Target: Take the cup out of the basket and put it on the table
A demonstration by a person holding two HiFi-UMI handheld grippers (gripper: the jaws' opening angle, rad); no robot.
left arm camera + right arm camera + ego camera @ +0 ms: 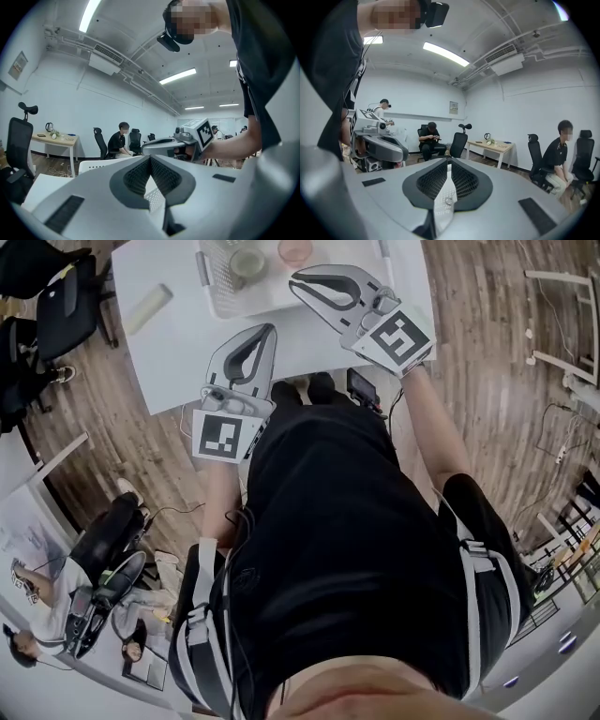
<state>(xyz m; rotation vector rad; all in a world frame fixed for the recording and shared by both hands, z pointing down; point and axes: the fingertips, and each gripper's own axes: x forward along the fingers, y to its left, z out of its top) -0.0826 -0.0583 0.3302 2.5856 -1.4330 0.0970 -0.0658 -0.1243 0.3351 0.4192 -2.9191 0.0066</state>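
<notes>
The cup [247, 261] is sitting in the basket [217, 292] at the table's [178, 352] far edge, looking like a pale greenish, see-through tumbler from above. A pinkish cup [295, 249] is sitting just beside it. The left gripper [269, 331] and right gripper [296, 279] are both hovering with jaws pressed together on nothing. Their cubes are only showing black-and-white square markers.

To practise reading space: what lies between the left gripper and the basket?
Only a strip of bare white table separates the left gripper from the basket; the head view shows it.
</notes>
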